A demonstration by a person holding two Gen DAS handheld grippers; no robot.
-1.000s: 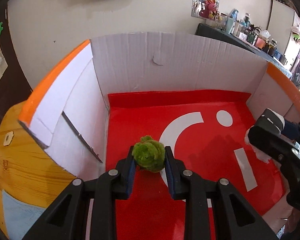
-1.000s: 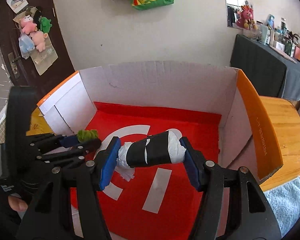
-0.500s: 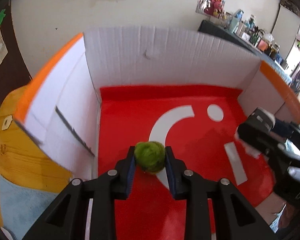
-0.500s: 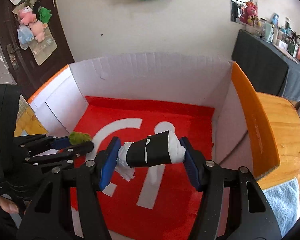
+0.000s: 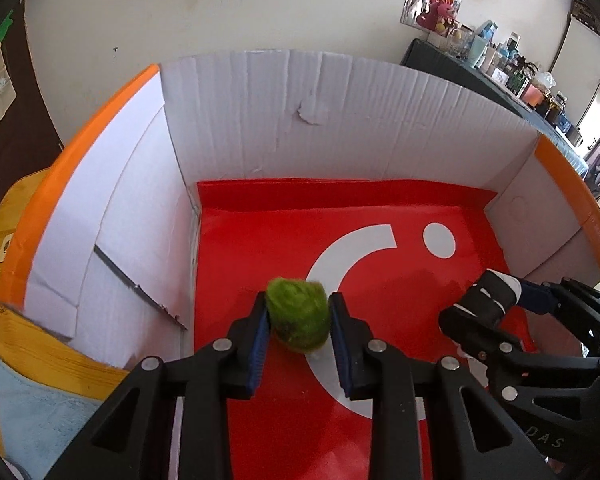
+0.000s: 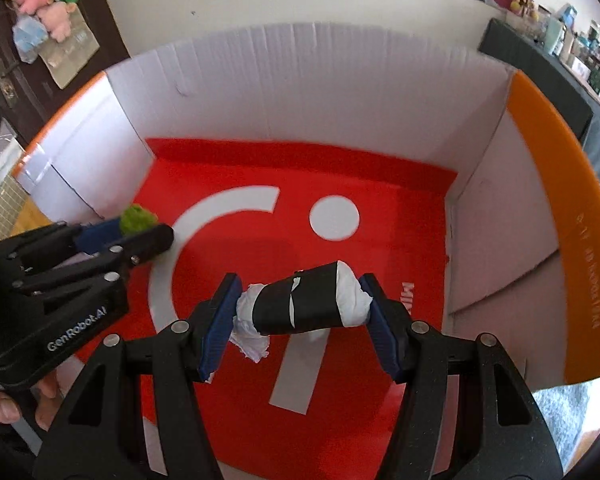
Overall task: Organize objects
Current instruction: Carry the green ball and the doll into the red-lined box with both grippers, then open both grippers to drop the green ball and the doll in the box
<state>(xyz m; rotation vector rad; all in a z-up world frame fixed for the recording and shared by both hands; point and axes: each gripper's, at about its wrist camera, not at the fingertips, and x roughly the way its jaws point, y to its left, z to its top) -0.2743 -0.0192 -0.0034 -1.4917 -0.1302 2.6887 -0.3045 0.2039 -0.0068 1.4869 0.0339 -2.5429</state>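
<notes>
My left gripper (image 5: 298, 322) is shut on a fuzzy green ball (image 5: 298, 318) and holds it over the red floor (image 5: 260, 248) of an open cardboard box, near its left wall. The ball also shows in the right wrist view (image 6: 137, 218). My right gripper (image 6: 300, 312) is shut on a black-and-white wrapped roll (image 6: 304, 304), held endwise between the blue pads over the box floor (image 6: 236, 168). The roll also shows in the left wrist view (image 5: 484, 304), at the right.
The box has white corrugated walls (image 5: 340, 120) and orange flap edges (image 5: 72, 160) (image 6: 552, 184). It stands on a wooden table (image 5: 4, 344) with a light blue towel (image 5: 32, 412) at the near left. A dark cluttered shelf (image 5: 500, 76) stands at the back right.
Both grippers have moved down and deeper into the box, each with its object still held. The box walls now stand higher around them.
</notes>
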